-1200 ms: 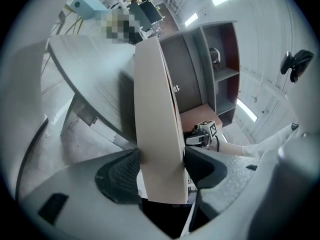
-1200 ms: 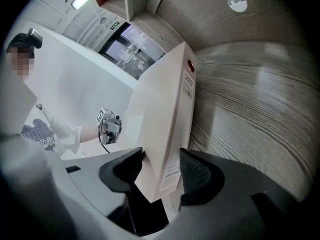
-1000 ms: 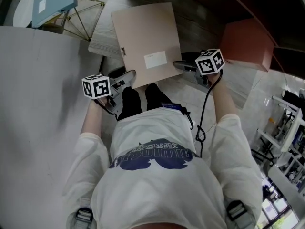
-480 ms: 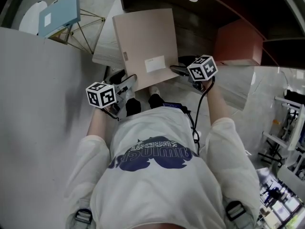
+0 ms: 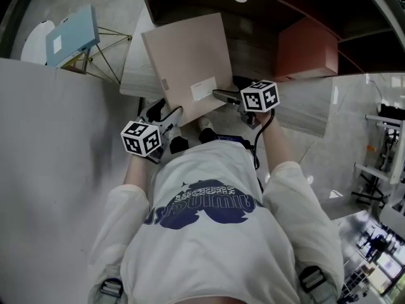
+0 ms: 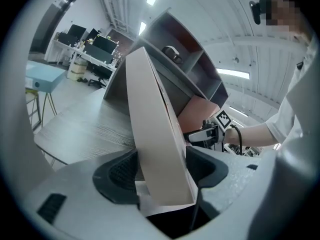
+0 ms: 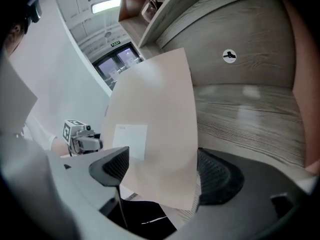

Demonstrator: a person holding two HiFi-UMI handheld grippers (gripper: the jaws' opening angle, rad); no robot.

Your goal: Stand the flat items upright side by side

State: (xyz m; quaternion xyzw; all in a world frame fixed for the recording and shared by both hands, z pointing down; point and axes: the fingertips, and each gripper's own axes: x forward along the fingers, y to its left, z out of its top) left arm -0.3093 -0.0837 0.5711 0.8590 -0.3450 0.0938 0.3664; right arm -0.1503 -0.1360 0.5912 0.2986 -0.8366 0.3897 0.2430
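Note:
A flat beige box [image 5: 183, 56] with a white label hangs tilted in front of the shelf, held at its near end. In the left gripper view the box [image 6: 155, 134] stands edge-on between the jaws, and my left gripper [image 6: 160, 169] is shut on it, both pads against its faces. My left gripper [image 5: 166, 116] is at the box's lower left corner in the head view. My right gripper [image 5: 218, 95] is at the lower right edge. Its jaws have just been opening: the box [image 7: 155, 109] lies slanted between them, and my right gripper [image 7: 160, 169] is open around it.
A pale wooden tabletop [image 5: 136, 75] lies under the box, in front of a dark shelf unit [image 5: 253, 18] holding a red-brown box [image 5: 307, 49]. A light blue box [image 5: 69, 33] sits on a gold wire stand at the far left. A white panel [image 5: 50, 170] fills the left side.
The box has turned a little and now leans left in the head view. My left gripper has rolled with it. Both grippers have lifted slightly.

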